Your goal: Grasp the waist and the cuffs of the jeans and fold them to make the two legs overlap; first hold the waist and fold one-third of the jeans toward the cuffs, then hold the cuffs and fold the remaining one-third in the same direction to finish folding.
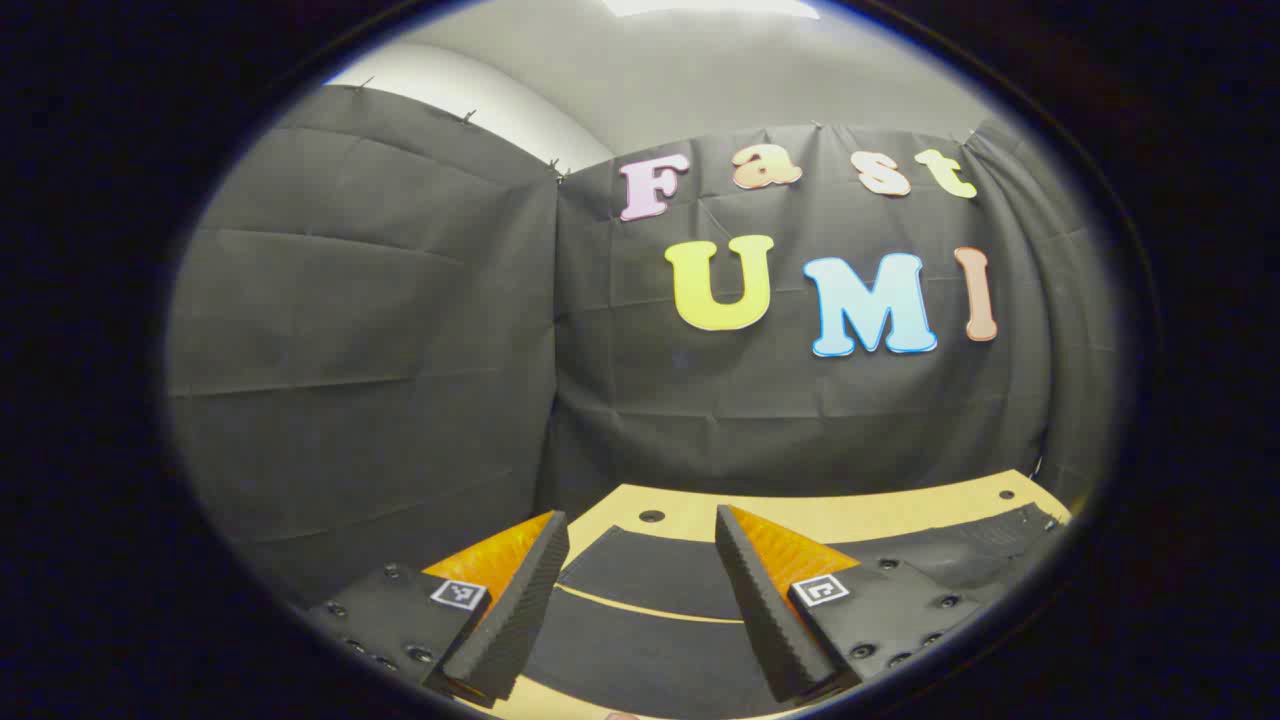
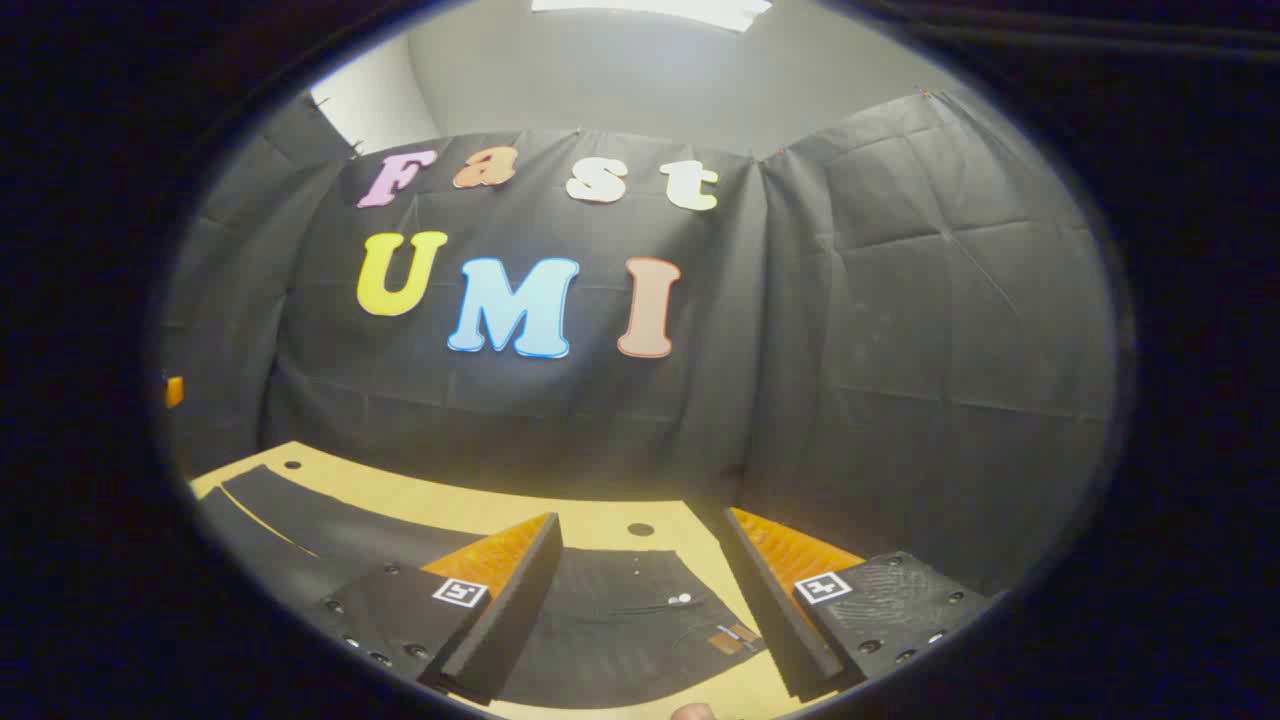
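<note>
In the left gripper view, the left tongs [image 1: 640, 600] stand released, fingers spread wide and grasping nothing, hovering above the dark jeans [image 1: 650, 610] that lie flat on the tan desk [image 1: 800, 512]. A thin strip of desk shows between the two legs there, so the legs lie side by side, just apart. In the right gripper view, the right tongs [image 2: 645, 605] are likewise spread and empty above the waist end of the jeans [image 2: 620, 620], where a button and a small patch show. Farther off, the desk [image 2: 470, 510] runs to the black cloth wall [image 2: 900, 350].
</note>
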Motion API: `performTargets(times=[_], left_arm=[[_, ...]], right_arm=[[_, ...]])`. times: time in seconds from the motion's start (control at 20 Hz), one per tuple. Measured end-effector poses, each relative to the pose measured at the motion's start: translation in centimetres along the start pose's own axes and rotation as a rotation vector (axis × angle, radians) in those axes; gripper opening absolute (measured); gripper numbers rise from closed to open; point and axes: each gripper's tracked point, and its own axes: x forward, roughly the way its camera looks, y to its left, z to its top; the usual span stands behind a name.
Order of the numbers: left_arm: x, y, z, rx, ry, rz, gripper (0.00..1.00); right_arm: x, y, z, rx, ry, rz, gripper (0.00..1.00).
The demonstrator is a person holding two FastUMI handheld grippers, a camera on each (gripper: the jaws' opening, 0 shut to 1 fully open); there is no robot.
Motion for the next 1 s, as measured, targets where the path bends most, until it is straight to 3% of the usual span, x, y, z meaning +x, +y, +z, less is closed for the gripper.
performTargets(times=[0.2,0.45,0.7,0.9,1.0], left_arm=[[0.5,0.8,0.3,-0.002,-0.010,-0.007,0.95],[1.0,2.8,0.0,0.042,-0.009,0.023,0.95],[1.5,2.9,-0.7,0.110,0.004,0.016,0.95],[1.6,3.2,-1.3,0.076,0.014,0.021,0.95],[1.9,4.0,-2.2,0.056,0.039,0.039,0.95]], right_arm=[[0.5,-1.7,-0.2,0.020,0.003,-0.051,0.94],[1.2,-5.0,-0.1,-0.137,-0.031,-0.166,0.94],[1.5,-4.4,-0.7,-0.170,-0.003,-0.140,0.95],[2.1,-3.6,-1.5,-0.142,0.027,-0.114,0.95],[2.3,-4.3,-2.3,-0.139,0.067,-0.142,0.95]])
